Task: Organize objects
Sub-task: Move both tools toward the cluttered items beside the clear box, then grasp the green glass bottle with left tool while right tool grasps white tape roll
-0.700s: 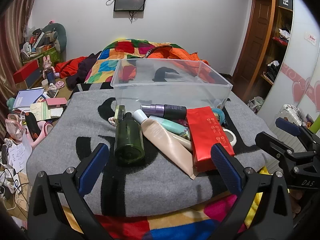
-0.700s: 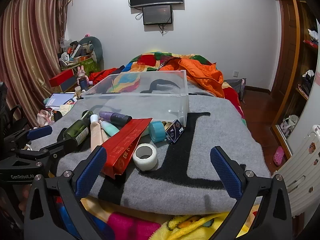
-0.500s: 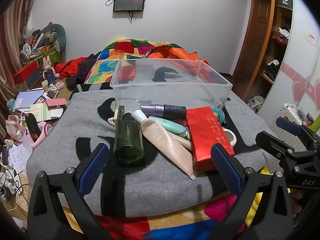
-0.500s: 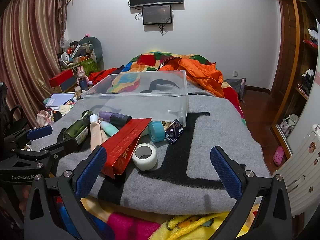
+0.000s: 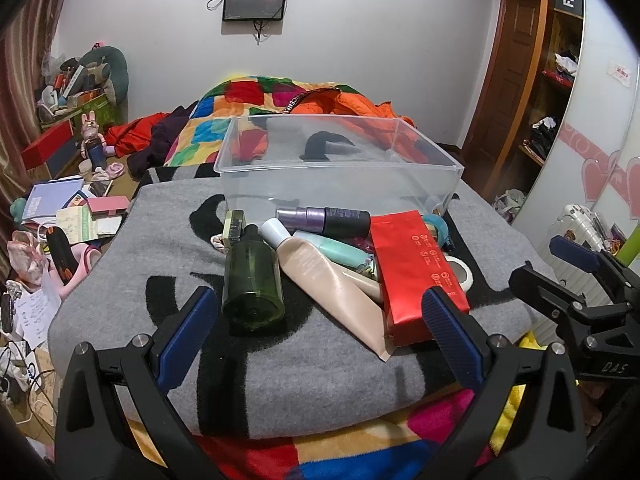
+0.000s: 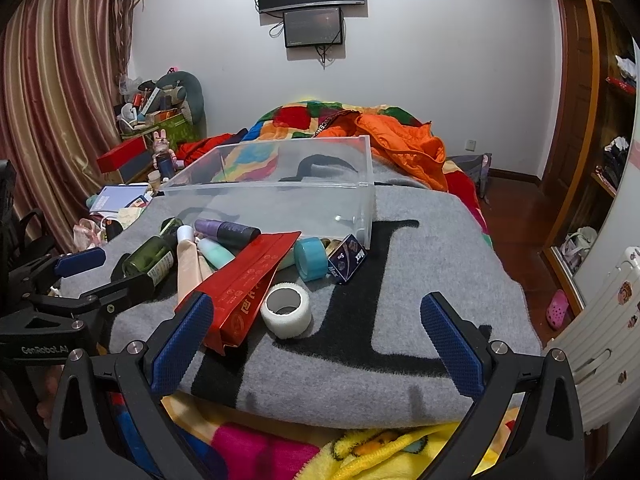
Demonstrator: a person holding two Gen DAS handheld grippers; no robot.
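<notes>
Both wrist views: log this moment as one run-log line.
left gripper: open, empty | right gripper: open, empty | clear bin: empty | green bottle: on blanket

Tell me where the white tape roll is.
In the right wrist view, the white tape roll stands on the grey blanket, touching the red packet on its left, with the blue tape roll just behind.

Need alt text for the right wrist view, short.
An open right claw hovers over a grey blanket holding a white tape roll, red packet, blue tape roll and bottles, in front of an empty clear bin.
</notes>
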